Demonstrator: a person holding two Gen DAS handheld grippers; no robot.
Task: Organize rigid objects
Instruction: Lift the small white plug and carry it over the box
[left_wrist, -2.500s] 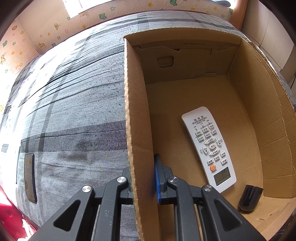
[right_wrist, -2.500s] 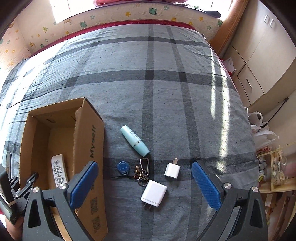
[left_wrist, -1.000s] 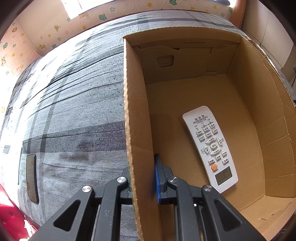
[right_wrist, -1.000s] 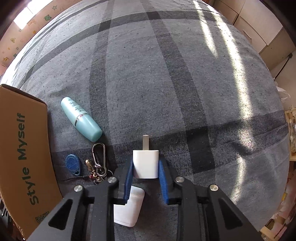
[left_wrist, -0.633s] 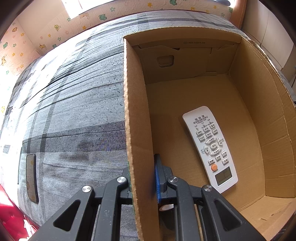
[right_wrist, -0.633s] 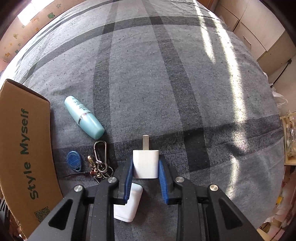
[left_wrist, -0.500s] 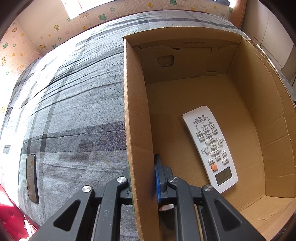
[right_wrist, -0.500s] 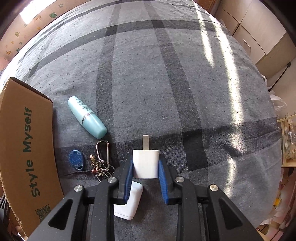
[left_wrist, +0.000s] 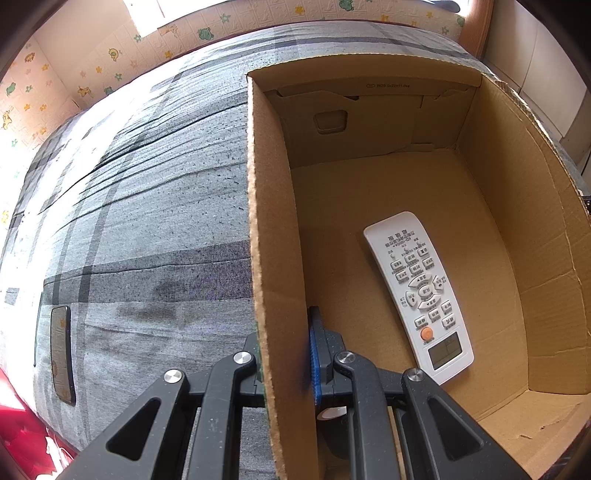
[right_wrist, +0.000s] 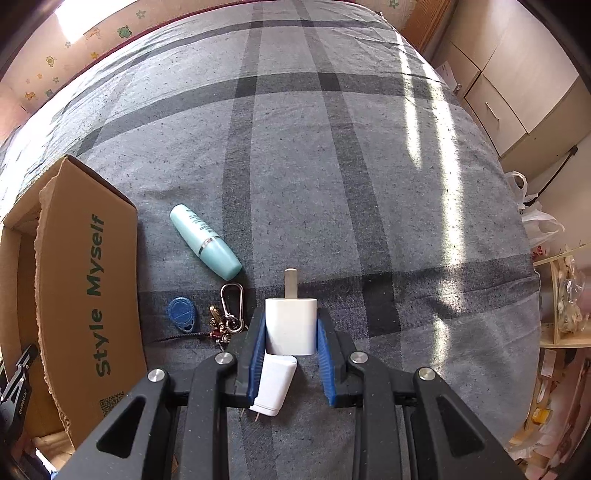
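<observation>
The cardboard box (left_wrist: 491, 206) sits open on the grey plaid bed (right_wrist: 332, 166), and it holds one thing in view: a white remote control (left_wrist: 419, 291) lying flat on the box floor, ahead and to the right of the left claw (left_wrist: 284, 354), with its small screen at the end nearer that claw. A flap lies folded against the inside of the far wall.

The left claw is clenched on the box's near-left wall, one finger outside on the bed side and the blue-padded finger (left_wrist: 314, 358) inside, the cardboard pinched between them. To its left, outside the box, a dark phone-like slab (left_wrist: 61, 354) lies on the bed.

The right claw (right_wrist: 291, 332) is closed on a small white charger (right_wrist: 291, 325), its blue pads pressed against the two flat sides and the single metal plug end pointing straight ahead. The charger looks raised clear of the bed (though the height is hard to judge). Below and just behind it, between the fingers, lies a second white charger (right_wrist: 275, 387) on the bed, its prongs toward the claw's base. Ahead and left of the right claw are a bunch of keys with a carabiner (right_wrist: 227, 314), a blue key fob (right_wrist: 181, 314) beside them, and a pale teal tube (right_wrist: 205, 236) further ahead. The box stands to the far left, printed "Style Myself".
</observation>
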